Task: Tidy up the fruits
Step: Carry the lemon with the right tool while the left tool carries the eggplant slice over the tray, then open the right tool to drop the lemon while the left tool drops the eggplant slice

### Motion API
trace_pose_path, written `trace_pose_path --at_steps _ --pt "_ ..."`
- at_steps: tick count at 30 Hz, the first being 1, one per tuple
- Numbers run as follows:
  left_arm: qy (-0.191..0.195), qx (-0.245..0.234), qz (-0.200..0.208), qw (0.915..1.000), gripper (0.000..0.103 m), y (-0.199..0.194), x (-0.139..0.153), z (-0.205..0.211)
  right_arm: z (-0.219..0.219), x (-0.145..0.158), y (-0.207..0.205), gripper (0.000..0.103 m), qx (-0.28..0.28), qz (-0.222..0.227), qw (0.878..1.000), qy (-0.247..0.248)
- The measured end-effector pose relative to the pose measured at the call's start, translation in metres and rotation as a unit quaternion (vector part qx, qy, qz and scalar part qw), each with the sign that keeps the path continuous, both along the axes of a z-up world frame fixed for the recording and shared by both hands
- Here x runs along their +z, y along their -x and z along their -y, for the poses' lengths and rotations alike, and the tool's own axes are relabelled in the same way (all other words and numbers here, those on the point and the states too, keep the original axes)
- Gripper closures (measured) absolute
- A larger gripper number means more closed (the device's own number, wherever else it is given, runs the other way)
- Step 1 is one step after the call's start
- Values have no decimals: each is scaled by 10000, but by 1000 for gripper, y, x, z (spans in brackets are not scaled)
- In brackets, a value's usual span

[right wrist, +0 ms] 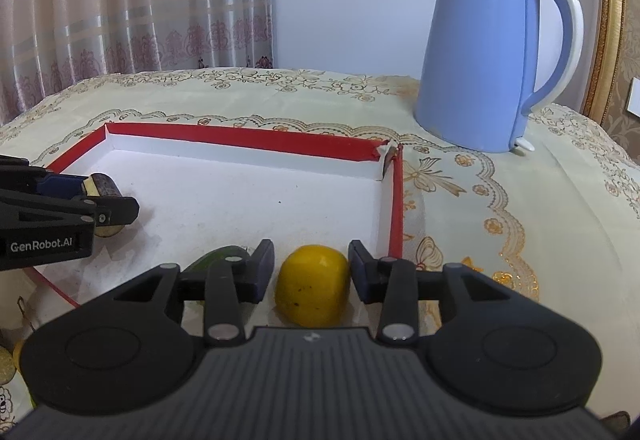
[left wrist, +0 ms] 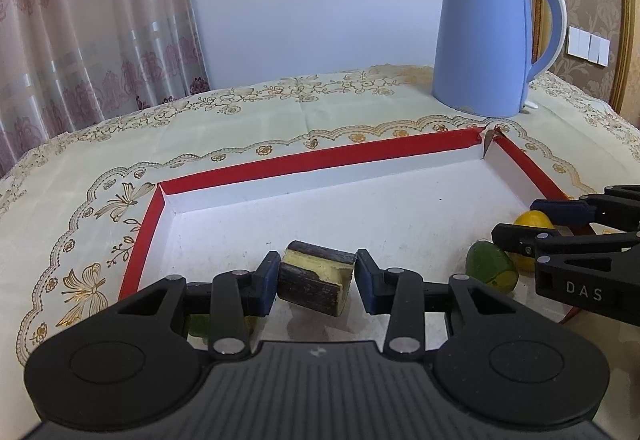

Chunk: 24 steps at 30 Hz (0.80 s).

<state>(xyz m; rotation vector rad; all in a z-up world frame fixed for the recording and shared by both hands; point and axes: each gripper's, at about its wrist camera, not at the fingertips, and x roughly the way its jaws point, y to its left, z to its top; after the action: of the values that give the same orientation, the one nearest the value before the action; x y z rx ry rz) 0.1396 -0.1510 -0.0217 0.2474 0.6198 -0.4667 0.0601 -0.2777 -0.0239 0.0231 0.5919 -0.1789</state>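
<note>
A shallow red-rimmed tray (left wrist: 276, 167) with a white floor lies on the patterned tablecloth (left wrist: 240, 111). Three pieces lie in it: a dark sugarcane piece (left wrist: 316, 280) at the near left, a green fruit (left wrist: 490, 268) toward the near right, and a yellow fruit (right wrist: 312, 284) just right of that, close to the tray's right wall.

The left gripper (left wrist: 316, 282) straddles the sugarcane piece; its left pad touches the cane, while a thin gap shows at the right pad, so the jaws stand slightly apart around it. The right gripper (right wrist: 311, 276) straddles the yellow fruit, with narrow gaps on both sides, not clamped. One blue kettle (right wrist: 480, 55) stands upright beyond the tray's far right corner.
</note>
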Motion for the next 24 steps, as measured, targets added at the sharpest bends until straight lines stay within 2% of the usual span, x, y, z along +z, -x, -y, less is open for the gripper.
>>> trace_pose_path --at_steps 4,5,9,11,16,24 --pt "-9 -4 -40 10000 64 -1 -1 1 -4 2 2 42 13 55 9999 90" --pt "-12 -5 -49 10000 64 -1 -1 1 -4 3 4 35 -4 94 9999 97" --pt "-22 -23 -172 9998 63 -4 -2 1 -4 13 14 17 54 335 9994 -86" --pt "-20 -16 -207 9998 63 -4 -2 1 -6 18 19 12 -1 445 9990 -24" --pt "-4 16 -204 9998 62 -3 -2 0 -8 31 36 10 23 686 9975 -161" --pt "52 64 -107 9999 62 -2 3 -2 -19 35 60 7 109 824 9964 -195"
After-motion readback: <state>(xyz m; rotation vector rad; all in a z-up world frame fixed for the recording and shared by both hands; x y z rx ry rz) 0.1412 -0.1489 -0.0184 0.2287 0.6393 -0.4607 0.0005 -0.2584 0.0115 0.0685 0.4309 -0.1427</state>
